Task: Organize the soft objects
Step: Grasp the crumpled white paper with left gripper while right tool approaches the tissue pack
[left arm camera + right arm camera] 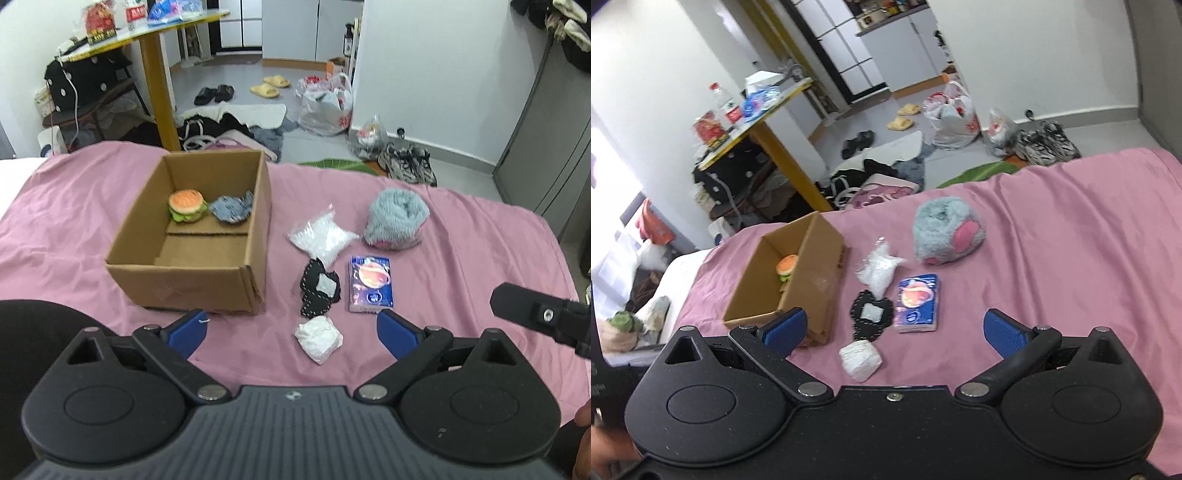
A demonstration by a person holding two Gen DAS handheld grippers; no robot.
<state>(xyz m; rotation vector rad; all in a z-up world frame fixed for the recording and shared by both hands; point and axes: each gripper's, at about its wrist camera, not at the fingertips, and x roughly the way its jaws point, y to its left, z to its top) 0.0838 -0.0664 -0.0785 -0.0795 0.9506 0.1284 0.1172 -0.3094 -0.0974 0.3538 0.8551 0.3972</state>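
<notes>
An open cardboard box (192, 273) (753, 288) sits on the pink bed sheet (461, 258) (1071, 240). Inside it lie a plush burger (186, 205) (787, 268) and a blue patterned cloth (232, 208). To the box's right rest a clear plastic bag (321, 236) (879, 267), a fluffy grey-blue plush (397, 219) (947, 230), a black cloth piece (319, 288) (871, 315), a blue tissue pack (370, 285) (918, 303) and a white wad (319, 338) (860, 360). My left gripper (290, 334) is open, just short of the wad. My right gripper (895, 334) is open, the wad between its fingers' line.
Beyond the bed's far edge the floor holds a clothes pile (221, 125), plastic bags (327, 101), slippers (269, 86) and sneakers (408, 166). A yellow-legged table (155, 66) with bottles stands at the left. Part of the right gripper (539, 314) shows at the left view's right edge.
</notes>
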